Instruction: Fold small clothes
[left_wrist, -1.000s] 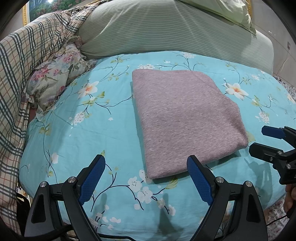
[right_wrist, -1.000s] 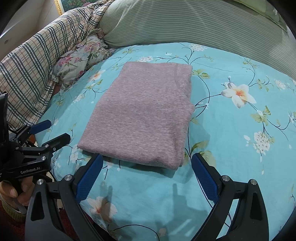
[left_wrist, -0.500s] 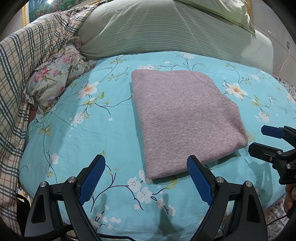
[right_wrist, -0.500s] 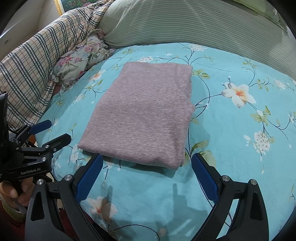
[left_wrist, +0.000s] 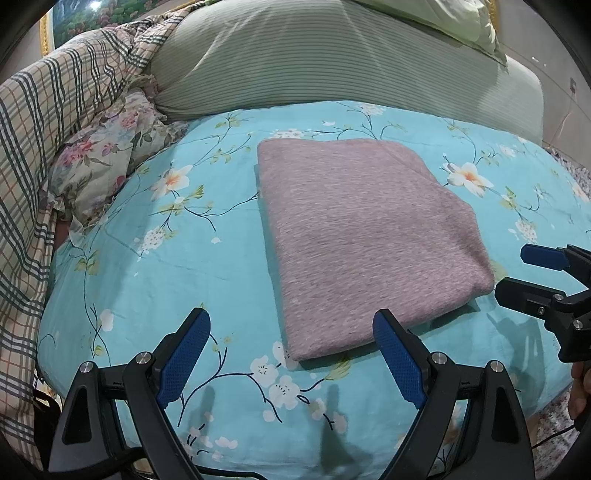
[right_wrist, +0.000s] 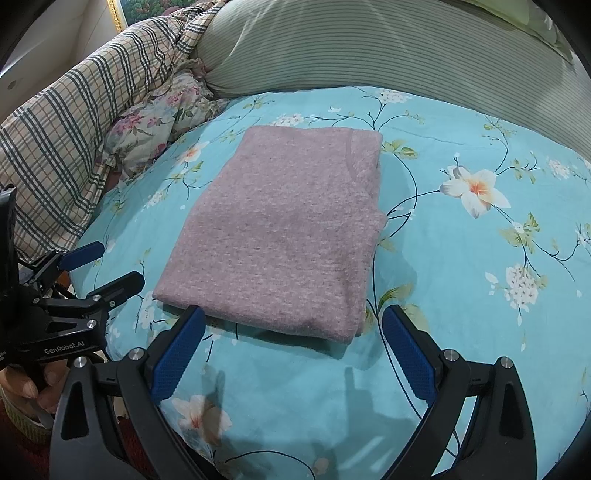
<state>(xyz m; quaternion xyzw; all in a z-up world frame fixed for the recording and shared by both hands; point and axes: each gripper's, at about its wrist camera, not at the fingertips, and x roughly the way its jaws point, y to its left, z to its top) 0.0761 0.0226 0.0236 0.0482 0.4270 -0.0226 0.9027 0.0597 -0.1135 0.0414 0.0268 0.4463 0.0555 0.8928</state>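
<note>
While a plaid quilt fills the frame's left edge, the left gripper hangs at bottom centre, jaws spread and empty; the folded garment lies mid-frame on the floral sheet; the right gripper, lower centre in its own view, is spread too, gripping nothing.

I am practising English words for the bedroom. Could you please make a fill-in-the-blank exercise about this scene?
1. The folded garment is ____ in colour.
2. It lies on a turquoise sheet printed with ____.
3. Both the left gripper and the right gripper have their jaws ____, holding nothing.
4. The blanket beside the pillow has a ____ pattern.

Missing words: pink; flowers; open; checked
</note>
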